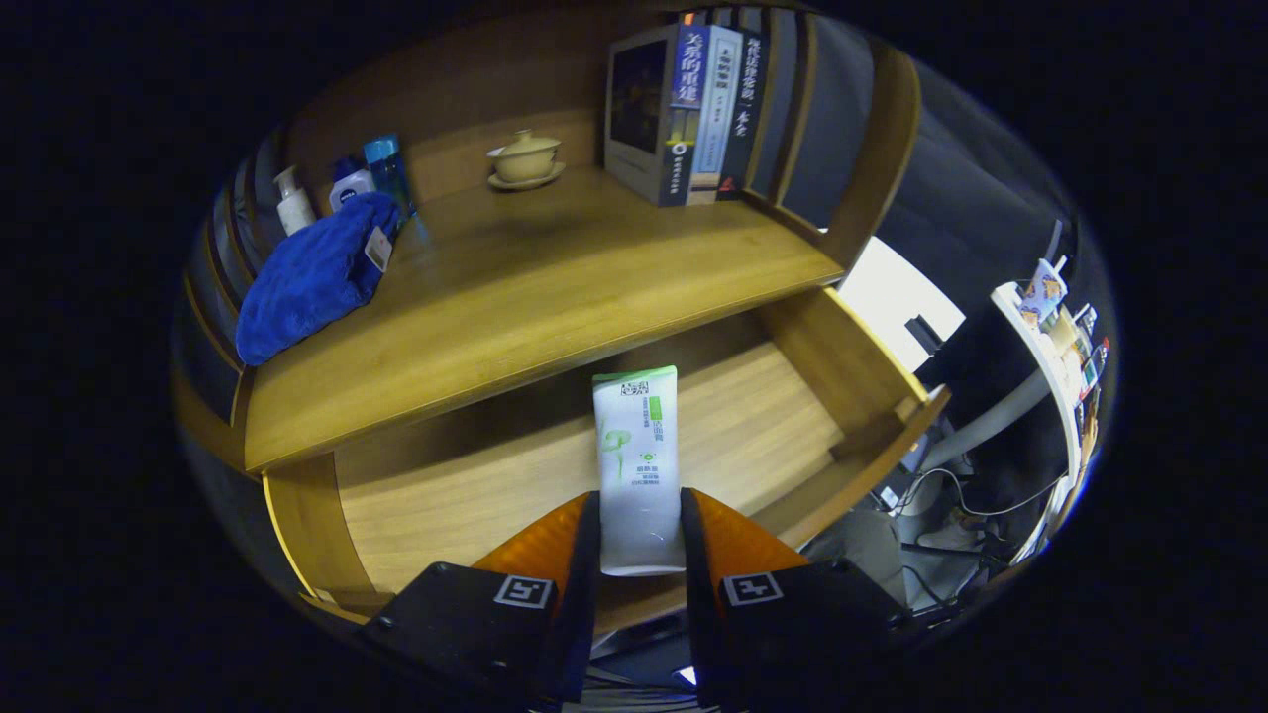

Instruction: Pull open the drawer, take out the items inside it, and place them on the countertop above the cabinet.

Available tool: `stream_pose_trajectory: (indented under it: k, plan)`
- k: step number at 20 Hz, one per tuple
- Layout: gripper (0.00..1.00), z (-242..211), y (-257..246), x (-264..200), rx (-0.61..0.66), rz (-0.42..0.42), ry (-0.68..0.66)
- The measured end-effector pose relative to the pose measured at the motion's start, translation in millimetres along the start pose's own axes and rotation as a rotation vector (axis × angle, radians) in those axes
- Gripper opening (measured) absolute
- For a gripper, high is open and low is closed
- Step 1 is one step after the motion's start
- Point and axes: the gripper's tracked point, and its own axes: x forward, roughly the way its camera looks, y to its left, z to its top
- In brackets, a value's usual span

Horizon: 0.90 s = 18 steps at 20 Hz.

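Gripper [640, 535] fingers clamped on lower end of white-and-green tube [637, 456], tube pointing ahead over open wooden drawer [475, 485]. Bench [535, 287] above drawer carries blue towel [312, 277], three bottles [342, 188] behind towel, lidded cup on saucer [525, 160], row of books [693, 109].

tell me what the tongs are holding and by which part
The tongs are shut on the white tube, gripping its lower end from both sides, above the open drawer.

The hand-held gripper [640, 525], closed on the tube [637, 465] over the open drawer [753, 426], faces bare mid-tabletop [555, 287], hemmed by towel [312, 277] and bottles [342, 188], cup [525, 158], books [688, 109].
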Motion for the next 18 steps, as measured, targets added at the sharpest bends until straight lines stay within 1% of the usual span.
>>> stream_pose_trajectory:
  k: [1, 3, 4, 5, 7, 9, 10, 11, 14, 18]
  plan:
    - [0.49, 4, -2, -4, 0.005, -0.009, -0.013]
    - [0.49, 15, -26, -14, -0.022, -0.093, -0.064]
    - [0.49, 22, -35, -20, -0.029, -0.122, -0.095]
    - [0.48, 32, -37, -25, -0.023, -0.134, -0.132]
    - [0.49, 51, -35, -33, -0.017, -0.129, -0.212]
    - [0.49, 73, -32, -38, -0.042, -0.134, -0.285]
    - [0.48, 82, -25, -37, -0.062, -0.125, -0.311]
    - [0.48, 93, -13, -36, -0.074, -0.099, -0.339]
    - [0.48, 127, 23, -25, -0.061, 0.012, -0.442]
    - [0.48, 140, 53, 0, -0.067, 0.101, -0.443]
